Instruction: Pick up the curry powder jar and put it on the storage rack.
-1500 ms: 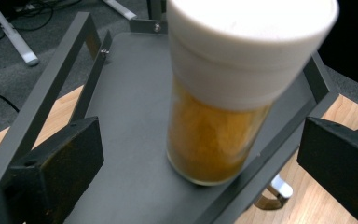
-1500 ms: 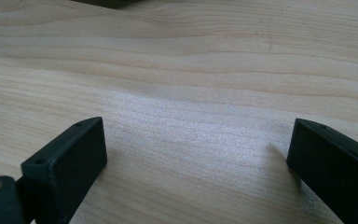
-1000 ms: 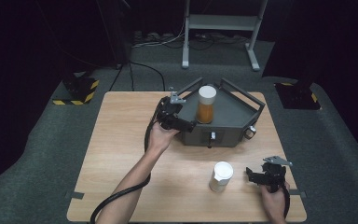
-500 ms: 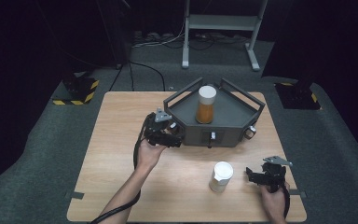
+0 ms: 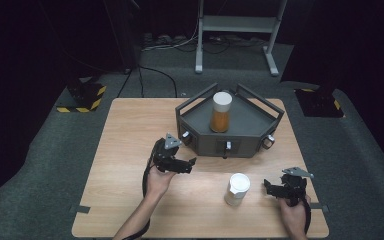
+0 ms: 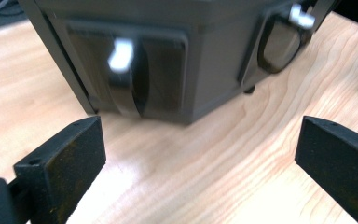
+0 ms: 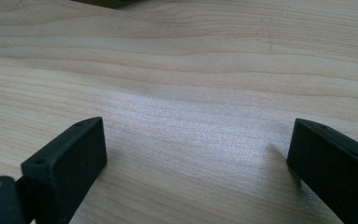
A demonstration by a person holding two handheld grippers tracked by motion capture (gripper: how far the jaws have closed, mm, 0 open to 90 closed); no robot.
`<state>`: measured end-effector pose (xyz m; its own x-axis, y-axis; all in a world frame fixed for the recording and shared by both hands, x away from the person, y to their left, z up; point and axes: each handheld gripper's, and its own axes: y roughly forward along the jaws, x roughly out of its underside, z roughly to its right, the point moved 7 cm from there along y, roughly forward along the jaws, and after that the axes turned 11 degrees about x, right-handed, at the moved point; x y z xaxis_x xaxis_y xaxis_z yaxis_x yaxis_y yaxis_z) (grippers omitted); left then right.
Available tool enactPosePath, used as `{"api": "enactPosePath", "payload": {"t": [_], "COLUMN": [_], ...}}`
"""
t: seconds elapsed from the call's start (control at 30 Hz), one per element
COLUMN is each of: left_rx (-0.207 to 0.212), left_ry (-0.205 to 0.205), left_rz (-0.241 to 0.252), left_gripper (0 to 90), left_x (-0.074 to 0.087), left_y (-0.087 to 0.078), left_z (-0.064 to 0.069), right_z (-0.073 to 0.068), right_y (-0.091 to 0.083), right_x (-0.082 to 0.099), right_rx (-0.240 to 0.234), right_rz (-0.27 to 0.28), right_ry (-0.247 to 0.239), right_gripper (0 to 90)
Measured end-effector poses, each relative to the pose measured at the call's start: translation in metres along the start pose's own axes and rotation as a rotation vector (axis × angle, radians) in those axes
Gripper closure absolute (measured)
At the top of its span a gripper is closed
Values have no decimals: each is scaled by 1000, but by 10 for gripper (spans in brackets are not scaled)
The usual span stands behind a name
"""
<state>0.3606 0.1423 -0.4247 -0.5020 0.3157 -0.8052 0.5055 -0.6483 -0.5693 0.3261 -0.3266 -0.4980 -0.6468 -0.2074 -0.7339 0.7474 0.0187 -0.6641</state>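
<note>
A dark grey tray-like box (image 5: 245, 142) stands at the back middle of the wooden table. Inside it a jar of orange contents with a white lid (image 5: 220, 112) stands upright. A second white-lidded jar (image 5: 237, 189) stands on the table near the front. My left gripper (image 5: 187, 166) is open, low over the table just left of the box's front. It faces the box's wall (image 6: 214, 70) and a blurred knob (image 6: 121, 58) there, with nothing between its jaws (image 6: 198, 140). My right gripper (image 5: 270, 186) is open right of the front jar, apart from it, over bare wood (image 7: 196, 140).
The box has raised rails (image 5: 260, 100) and small knobs (image 5: 267, 141) along its front walls. Bare tabletop (image 5: 130, 130) spreads left of the box. Tape strips (image 5: 80, 208) mark the table's front corners. A metal stand (image 5: 235, 25) and cables lie on the floor behind.
My left gripper has drawn back from the box's left rear, near the orange jar, down and toward the person, to the table in front of the box. The right gripper has stayed put.
</note>
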Motion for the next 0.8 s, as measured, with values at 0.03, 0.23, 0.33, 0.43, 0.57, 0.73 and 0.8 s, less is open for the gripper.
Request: {"api": "enactPosePath", "payload": {"t": [0.03,0.23,0.33,0.43,0.57,0.73,0.8], "left_rx": [0,-2,-12,-19,-28,-30,-35], "left_ry": [-5,-29,-30,-27,-20,-30,-31], "left_rz": [-1,-17,-35,-48,-60,-57,-64], "left_gripper": [24,43,50,52,52,50,50], "left_x": [3,23,33,39,44,50,53], "left_y": [2,11,18,23,26,30,33], "left_z": [1,3,6,8,10,10,12], "right_z": [0,0,0,0,0,0,0], "right_y": [0,0,0,0,0,0,0], "right_x": [0,0,0,0,0,0,0], "right_rx": [0,0,0,0,0,0,0], "right_rz": [0,0,0,0,0,0,0], "right_ry": [0,0,0,0,0,0,0], "right_gripper": [41,41,41,41,41,40,40]}}
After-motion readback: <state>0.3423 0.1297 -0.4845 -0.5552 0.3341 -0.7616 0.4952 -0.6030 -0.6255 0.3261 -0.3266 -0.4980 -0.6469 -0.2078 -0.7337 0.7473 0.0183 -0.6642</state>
